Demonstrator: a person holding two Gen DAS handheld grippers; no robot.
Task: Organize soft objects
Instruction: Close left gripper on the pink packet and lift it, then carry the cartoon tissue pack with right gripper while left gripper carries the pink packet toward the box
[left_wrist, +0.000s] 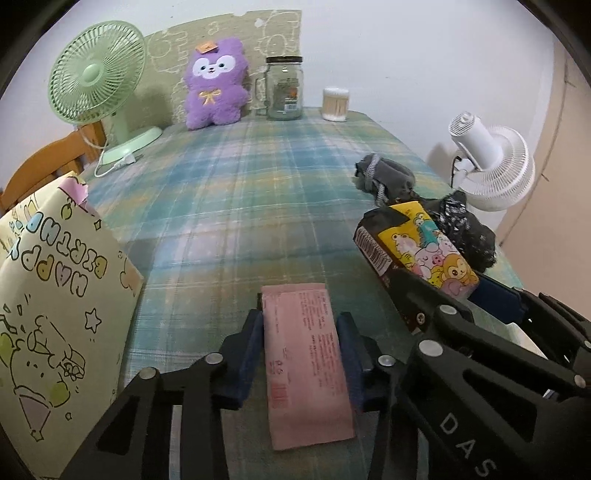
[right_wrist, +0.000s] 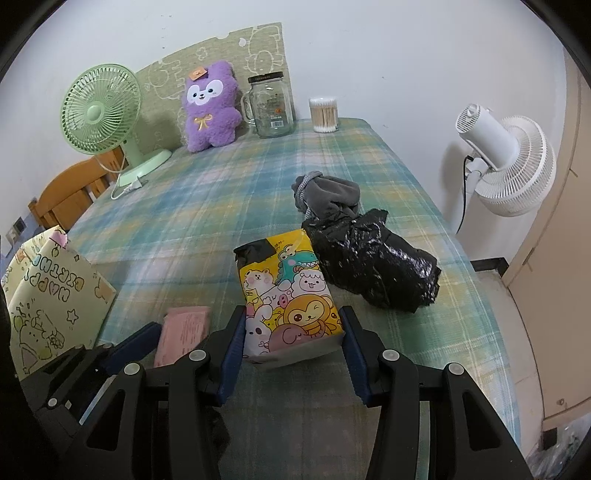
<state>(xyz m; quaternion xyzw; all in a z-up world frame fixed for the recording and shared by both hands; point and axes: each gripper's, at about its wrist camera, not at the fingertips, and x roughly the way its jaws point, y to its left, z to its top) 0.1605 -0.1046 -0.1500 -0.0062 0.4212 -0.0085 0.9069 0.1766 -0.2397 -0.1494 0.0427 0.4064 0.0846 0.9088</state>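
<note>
A flat pink tissue pack (left_wrist: 306, 354) lies on the plaid tablecloth (left_wrist: 229, 206), and my left gripper (left_wrist: 300, 319) is shut on it, its blue pads pressed against both long sides. The same pack (right_wrist: 184, 328) shows at lower left in the right wrist view. My right gripper (right_wrist: 293, 314) is shut on a yellow cartoon-printed tissue pack (right_wrist: 284, 288), which stands tilted; this pack (left_wrist: 424, 251) appears at the right of the left wrist view. Just behind it lie a crumpled black plastic bag (right_wrist: 376, 266) and a grey drawstring pouch (right_wrist: 328, 195). A purple plush bear (left_wrist: 214, 88) sits upright at the far edge.
A yellow "Happy Birthday" gift bag (left_wrist: 55, 295) stands at the near left. A green fan (left_wrist: 96, 74), glass jar (left_wrist: 284, 88) and cotton swab tub (left_wrist: 335, 103) line the back. A white fan (right_wrist: 502, 155) stands off the right edge, a wooden chair (right_wrist: 70, 195) at the left.
</note>
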